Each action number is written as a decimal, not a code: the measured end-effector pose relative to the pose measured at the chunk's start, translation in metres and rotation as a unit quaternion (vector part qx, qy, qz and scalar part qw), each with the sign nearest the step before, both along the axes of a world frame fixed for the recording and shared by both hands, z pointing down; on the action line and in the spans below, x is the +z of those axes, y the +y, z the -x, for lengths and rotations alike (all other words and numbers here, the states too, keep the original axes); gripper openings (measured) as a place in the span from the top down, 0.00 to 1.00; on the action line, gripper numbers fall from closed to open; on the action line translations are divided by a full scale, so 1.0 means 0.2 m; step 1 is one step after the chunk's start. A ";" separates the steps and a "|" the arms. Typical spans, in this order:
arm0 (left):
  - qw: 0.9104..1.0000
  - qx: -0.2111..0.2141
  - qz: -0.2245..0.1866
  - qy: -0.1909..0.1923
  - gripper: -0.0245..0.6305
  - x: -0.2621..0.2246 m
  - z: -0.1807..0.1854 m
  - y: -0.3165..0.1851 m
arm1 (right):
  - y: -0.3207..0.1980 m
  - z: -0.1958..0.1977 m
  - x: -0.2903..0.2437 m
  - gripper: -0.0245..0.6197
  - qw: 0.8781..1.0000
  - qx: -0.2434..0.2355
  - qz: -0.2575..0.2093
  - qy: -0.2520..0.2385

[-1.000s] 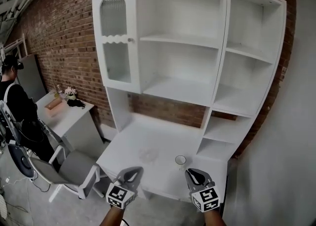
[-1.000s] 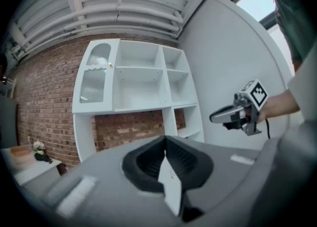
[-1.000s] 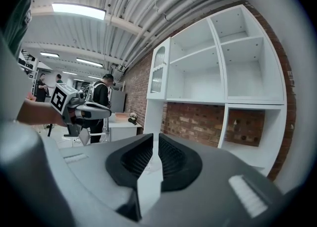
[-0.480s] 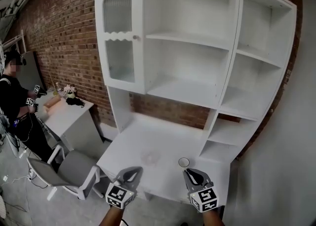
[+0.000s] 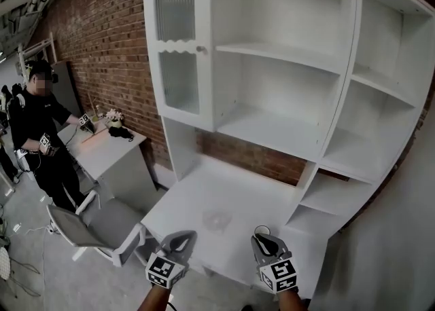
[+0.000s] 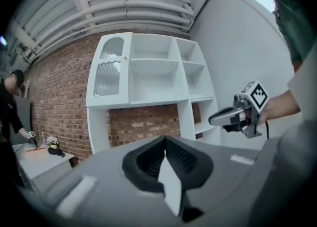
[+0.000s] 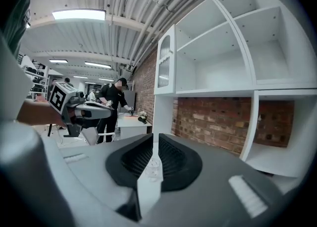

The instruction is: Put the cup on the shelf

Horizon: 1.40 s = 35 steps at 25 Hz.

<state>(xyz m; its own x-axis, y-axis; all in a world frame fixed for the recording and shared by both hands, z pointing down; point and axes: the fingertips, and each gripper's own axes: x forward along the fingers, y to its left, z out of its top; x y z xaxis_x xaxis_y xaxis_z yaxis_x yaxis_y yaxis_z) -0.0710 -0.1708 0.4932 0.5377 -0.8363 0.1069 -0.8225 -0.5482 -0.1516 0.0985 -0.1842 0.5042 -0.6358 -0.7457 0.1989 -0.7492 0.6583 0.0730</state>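
Where the head view looked down, the cup (image 5: 264, 229) stood on the white desk top (image 5: 204, 191) of the shelf unit (image 5: 285, 65), just beyond the tips of the right gripper (image 5: 259, 238) and on none of the shelves. The lowest right-hand compartment (image 5: 319, 220) opened close behind the cup. A faint clear glass thing (image 5: 217, 219) lay on the desk left of the cup, ahead of the left gripper (image 5: 185, 234). A ribbed glass door (image 5: 175, 45) closed the unit's upper left corner, and a brick wall (image 5: 102, 45) ran behind. Far left, a person in black (image 5: 42, 133) stood at a small white table (image 5: 115, 152), with a grey chair (image 5: 78, 228) between that table and the desk.

Seen from the left gripper view, that gripper's jaws met at their tips with nothing between them. The right gripper hung off to the right before a plain grey wall (image 6: 223, 47).

Seen from the right gripper view, its jaws stood a narrow slot apart and pressed on nothing. Something pale and glassy showed low in the slot; whether it was the cup could not be told.
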 end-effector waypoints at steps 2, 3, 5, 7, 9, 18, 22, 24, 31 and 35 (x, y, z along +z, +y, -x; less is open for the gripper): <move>1.000 -0.015 0.003 0.000 0.96 0.01 0.00 -0.03 | -0.05 0.00 0.02 0.90 1.000 -0.014 0.004 0.000; 1.000 -0.021 0.004 0.000 0.96 0.02 -0.01 -0.05 | -0.08 0.00 0.03 0.90 1.000 -0.020 0.005 -0.001; 0.999 -0.033 0.006 -0.002 0.96 0.02 -0.02 -0.07 | -0.13 0.00 0.03 0.90 0.999 -0.034 0.006 -0.003; 0.999 -0.045 0.008 -0.004 0.95 0.03 -0.04 -0.10 | -0.18 0.00 0.04 0.90 0.999 -0.047 0.008 -0.005; 0.998 -0.058 0.010 -0.007 0.95 0.03 -0.04 -0.12 | -0.23 0.00 0.06 0.90 0.998 -0.059 0.010 -0.007; 0.994 -0.105 0.009 -0.023 0.95 0.04 -0.10 -0.17 | -0.37 -0.01 0.08 0.90 0.994 -0.108 0.008 -0.017; 0.993 -0.120 0.006 -0.022 0.95 0.03 -0.10 -0.15 | -0.41 -0.01 0.07 0.90 0.993 -0.118 0.005 -0.020; 0.992 -0.126 0.006 -0.022 0.94 0.03 -0.07 -0.14 | -0.42 0.01 0.08 0.90 0.993 -0.120 0.006 -0.020; 0.991 -0.131 0.009 -0.015 0.94 0.05 0.03 -0.17 | -0.46 0.10 0.10 0.90 0.992 -0.122 0.008 -0.012; 0.993 -0.120 0.015 -0.007 0.94 0.09 0.09 -0.24 | -0.50 0.17 0.13 0.90 0.993 -0.114 0.014 -0.003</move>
